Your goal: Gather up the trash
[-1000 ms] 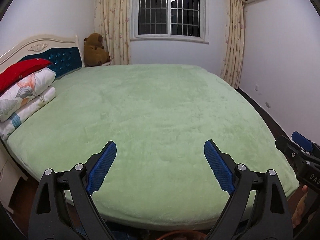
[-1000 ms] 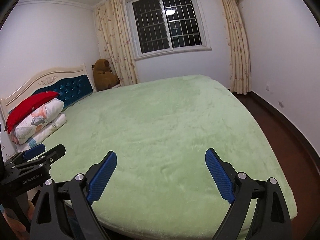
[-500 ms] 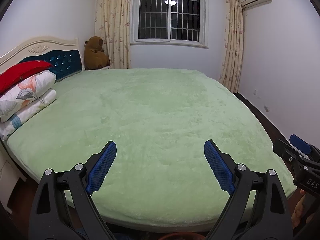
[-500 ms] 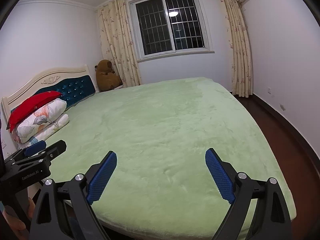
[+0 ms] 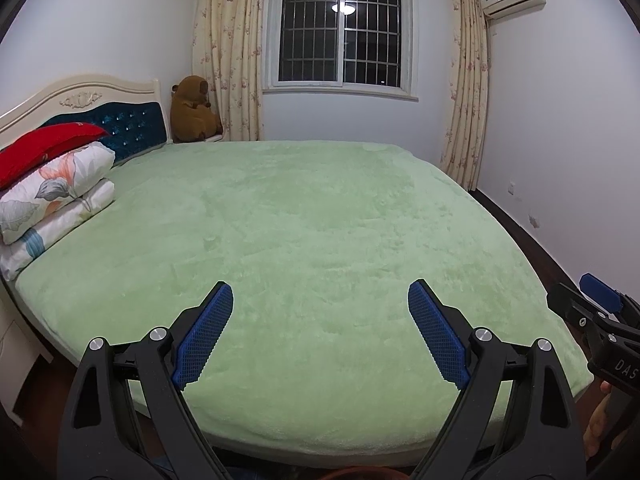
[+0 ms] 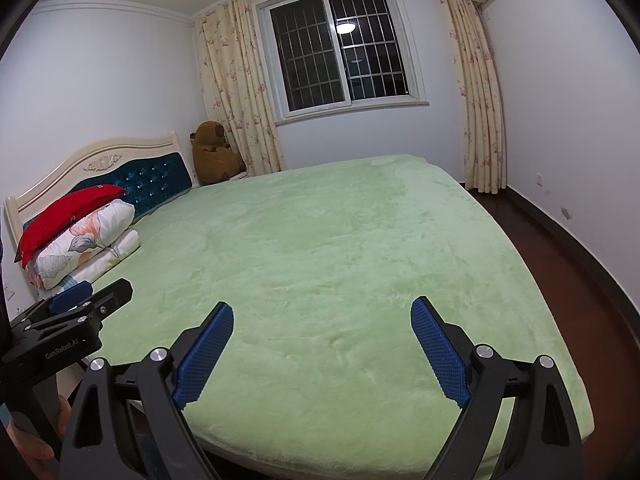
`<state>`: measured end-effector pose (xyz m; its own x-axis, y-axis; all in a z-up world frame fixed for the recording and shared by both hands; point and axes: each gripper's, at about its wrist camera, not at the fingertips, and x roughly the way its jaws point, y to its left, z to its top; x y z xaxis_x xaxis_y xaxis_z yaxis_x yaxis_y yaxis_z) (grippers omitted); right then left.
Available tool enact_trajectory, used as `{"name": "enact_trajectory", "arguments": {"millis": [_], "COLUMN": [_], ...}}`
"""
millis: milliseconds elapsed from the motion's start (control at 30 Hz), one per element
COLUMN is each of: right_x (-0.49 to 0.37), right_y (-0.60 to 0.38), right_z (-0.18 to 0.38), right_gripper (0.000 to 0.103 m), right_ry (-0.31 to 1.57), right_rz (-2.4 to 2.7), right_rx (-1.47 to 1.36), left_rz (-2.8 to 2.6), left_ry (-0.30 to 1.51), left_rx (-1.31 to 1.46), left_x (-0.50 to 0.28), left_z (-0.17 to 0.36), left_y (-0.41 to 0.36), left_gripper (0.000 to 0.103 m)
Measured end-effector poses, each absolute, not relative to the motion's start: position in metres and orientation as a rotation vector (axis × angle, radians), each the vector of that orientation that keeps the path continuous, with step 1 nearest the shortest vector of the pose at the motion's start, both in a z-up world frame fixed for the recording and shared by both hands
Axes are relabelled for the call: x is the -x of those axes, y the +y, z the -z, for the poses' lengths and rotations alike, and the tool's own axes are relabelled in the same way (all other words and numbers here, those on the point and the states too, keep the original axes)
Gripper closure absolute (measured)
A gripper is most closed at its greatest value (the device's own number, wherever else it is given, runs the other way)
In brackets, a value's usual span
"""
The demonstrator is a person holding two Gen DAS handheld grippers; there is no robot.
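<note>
Far left of the left gripper (image 5: 320,332): stacked pillows (image 5: 52,196) against the headboard (image 5: 104,120), brown bear (image 5: 194,110) in the corner past them. Left gripper itself spread wide, nothing between its pads, held at the near edge of the bed (image 5: 320,220). Straight ahead of both tongs: green blanket, bare, no trash visible on it. Right gripper (image 6: 322,344) just right of the left one, also spread wide and empty. Right of it: dark floor (image 6: 568,264), curtain (image 6: 476,92), wall.

Trash: not in either view, location can't be told. A reddish rim (image 5: 352,472) peeks below the left tongs, maybe a bin, too cropped to say.

Step looks like search. To do it well: keep both grippers spread and ready, sweep cameras low along the bed edge and floor, check beside the pillows, don't drag pads into the plush blanket.
</note>
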<state>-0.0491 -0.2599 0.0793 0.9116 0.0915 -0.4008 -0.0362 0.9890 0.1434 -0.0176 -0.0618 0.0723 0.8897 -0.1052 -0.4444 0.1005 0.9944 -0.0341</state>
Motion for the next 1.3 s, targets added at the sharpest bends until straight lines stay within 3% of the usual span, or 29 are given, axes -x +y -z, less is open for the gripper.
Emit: {"name": "enact_trajectory", "arguments": {"millis": [1300], "right_x": [0.0514], "right_y": [-0.2586], "right_z": [-0.0848], "right_gripper": [0.014], "right_ry": [0.416], "right_rz": [-0.07], "right_rx": [-0.135], "left_rz": [0.116], "left_ry": [0.448], "left_rx": [0.001], "left_x": [0.022], "left_z": [-0.0799], "left_y": [-0.0668], "left_gripper": [0.016]}}
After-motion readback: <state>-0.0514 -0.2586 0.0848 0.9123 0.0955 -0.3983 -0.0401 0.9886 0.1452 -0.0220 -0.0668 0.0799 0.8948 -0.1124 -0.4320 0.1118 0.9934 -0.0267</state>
